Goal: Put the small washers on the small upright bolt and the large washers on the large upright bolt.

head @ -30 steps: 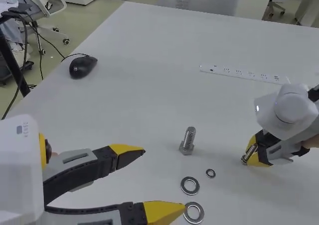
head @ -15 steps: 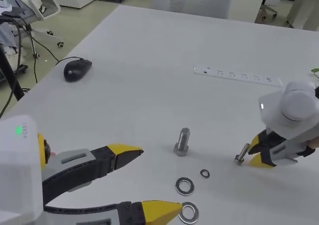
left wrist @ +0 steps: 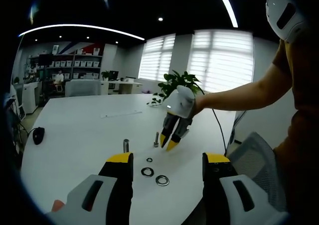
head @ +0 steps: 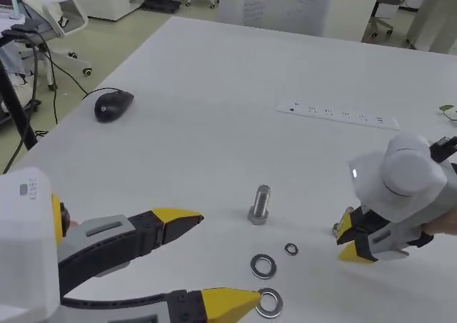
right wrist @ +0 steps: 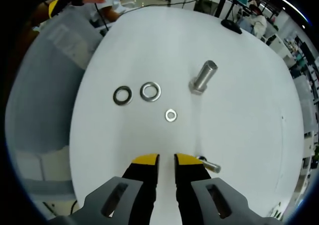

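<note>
The large bolt point(head: 260, 204) stands upright mid-table, also in the right gripper view point(right wrist: 203, 77). In front of it lie a small washer point(head: 290, 249) and two large washers point(head: 263, 266) point(head: 270, 302). The small bolt point(left wrist: 156, 139) stands upright on the table, just beside my right gripper point(head: 346, 241). In the right gripper view the small bolt point(right wrist: 208, 164) is outside the right fingertip, and the right gripper point(right wrist: 166, 160) is narrowly open with nothing between its tips. My left gripper point(head: 221, 260) is wide open at the near left, one tip close to the nearest large washer.
A black mouse point(head: 114, 105) lies at the far left near the table edge. A white power strip point(head: 337, 113) lies across the back right. Office chairs and cables stand on the floor beyond the left edge. The person's arm point(left wrist: 239, 93) reaches in behind the right gripper.
My right gripper held the small bolt at its tips a second ago; now the bolt stands free beside them. The left gripper has not moved. The head camera shifted slightly.
</note>
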### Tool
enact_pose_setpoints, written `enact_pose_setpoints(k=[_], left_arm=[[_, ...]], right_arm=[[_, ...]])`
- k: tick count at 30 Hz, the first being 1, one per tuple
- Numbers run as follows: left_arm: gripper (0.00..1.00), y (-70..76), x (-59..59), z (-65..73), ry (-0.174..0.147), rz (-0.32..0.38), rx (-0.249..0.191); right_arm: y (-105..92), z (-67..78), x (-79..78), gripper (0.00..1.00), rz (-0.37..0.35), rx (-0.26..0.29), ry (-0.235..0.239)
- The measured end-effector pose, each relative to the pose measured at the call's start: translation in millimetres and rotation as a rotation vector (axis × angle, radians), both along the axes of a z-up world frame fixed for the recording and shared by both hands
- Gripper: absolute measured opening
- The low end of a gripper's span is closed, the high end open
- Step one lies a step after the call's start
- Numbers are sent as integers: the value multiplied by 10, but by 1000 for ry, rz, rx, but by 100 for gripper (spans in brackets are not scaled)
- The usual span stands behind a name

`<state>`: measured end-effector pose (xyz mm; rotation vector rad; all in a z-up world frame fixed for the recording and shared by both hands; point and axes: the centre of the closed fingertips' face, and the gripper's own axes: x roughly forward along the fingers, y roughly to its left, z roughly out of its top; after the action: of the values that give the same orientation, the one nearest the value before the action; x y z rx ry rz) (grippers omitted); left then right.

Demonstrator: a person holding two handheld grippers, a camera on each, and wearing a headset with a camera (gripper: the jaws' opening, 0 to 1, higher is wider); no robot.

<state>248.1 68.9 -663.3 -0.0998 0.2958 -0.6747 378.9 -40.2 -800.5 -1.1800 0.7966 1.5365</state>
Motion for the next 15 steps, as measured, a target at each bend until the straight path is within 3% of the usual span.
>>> enact_pose_setpoints(k=[5,15], left_arm=[[55,28,-44,9,-2,9,-11],[55,91,-21,42,-15,26,-10]], right_arm=[[109,-48,-73,12,24,1,14],[376,-105,-53,12,69,1,15]])
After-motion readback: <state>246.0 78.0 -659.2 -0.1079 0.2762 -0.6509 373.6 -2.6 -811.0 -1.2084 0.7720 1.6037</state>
